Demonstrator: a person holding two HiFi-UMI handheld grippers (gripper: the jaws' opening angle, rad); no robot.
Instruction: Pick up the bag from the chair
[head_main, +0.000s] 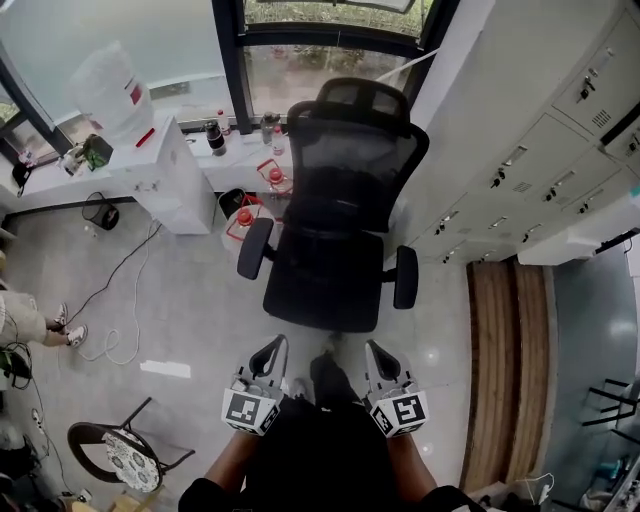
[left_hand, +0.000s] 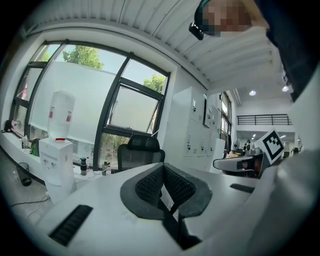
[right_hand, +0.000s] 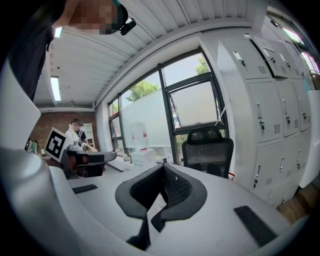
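Chair seat (head_main: 322, 290) in head view only; gripper views show backrest (left_hand: 137, 159)

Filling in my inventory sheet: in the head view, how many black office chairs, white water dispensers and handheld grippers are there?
Black office chair: 1
White water dispenser: 1
Grippers: 2 (left gripper, right gripper)
Total: 4
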